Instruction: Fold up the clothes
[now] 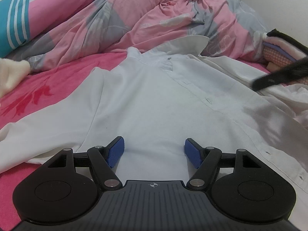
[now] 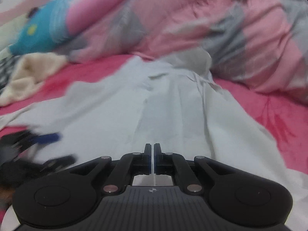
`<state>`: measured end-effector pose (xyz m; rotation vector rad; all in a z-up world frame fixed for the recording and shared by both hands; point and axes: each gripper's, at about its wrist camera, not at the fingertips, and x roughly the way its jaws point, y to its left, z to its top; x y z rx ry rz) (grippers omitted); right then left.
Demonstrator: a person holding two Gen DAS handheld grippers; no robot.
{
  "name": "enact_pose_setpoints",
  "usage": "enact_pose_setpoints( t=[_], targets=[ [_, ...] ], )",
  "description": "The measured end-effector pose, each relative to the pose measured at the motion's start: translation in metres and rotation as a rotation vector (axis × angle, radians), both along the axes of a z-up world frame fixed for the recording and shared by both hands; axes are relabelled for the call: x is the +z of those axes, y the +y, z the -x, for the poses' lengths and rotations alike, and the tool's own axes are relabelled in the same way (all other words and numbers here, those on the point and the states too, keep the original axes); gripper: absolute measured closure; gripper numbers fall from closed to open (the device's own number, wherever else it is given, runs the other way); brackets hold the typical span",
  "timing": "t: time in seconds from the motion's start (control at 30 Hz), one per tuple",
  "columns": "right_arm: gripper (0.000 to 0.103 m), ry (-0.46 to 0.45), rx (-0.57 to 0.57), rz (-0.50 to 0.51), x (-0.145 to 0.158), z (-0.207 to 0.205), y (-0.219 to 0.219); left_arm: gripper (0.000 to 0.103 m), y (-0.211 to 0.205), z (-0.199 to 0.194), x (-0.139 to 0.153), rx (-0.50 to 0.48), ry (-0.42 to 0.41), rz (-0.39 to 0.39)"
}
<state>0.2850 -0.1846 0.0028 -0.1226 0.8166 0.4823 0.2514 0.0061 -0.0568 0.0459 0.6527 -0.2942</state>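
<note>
Left claw [image 1: 154,150] wide apart, tilted downward; right claw [image 2: 152,158] pressed together.

A home bedroom: rumpled duvet [image 1: 146,17] on pink bedsheet [image 1: 63,75]

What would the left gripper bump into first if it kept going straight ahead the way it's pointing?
Most likely the white shirt. The left gripper is open and tilts down over the shirt's front, nothing between its fingers. Depth is hard to judge, but the shirt cloth fills the way ahead.
</note>
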Motion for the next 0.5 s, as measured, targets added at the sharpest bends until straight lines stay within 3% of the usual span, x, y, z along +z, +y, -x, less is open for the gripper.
enact_pose_setpoints(
  t=[0.1,0.2,0.27,0.37,0.5],
  targets=[
    [0.101,0.002,0.127,0.016,-0.007,0.028,0.018,0.032,0.001,0.001,0.000,0.001,0.002,0.007],
    [0.101,0.011,0.221,0.097,-0.026,0.044,0.038,0.032,0.003,0.001,0.001,0.002,0.005,0.024],
    [0.101,0.010,0.206,0.192,-0.034,0.050,0.034,0.032,0.008,0.001,0.002,0.003,0.010,0.052],
    [0.101,-0.001,0.094,0.250,-0.022,0.056,0.011,0.032,0.016,0.000,0.007,-0.003,0.019,0.096],
    [0.101,-0.055,0.150,0.135,0.001,0.084,0.009,0.032,0.024,0.004,0.018,-0.005,0.002,0.118]
  ],
)
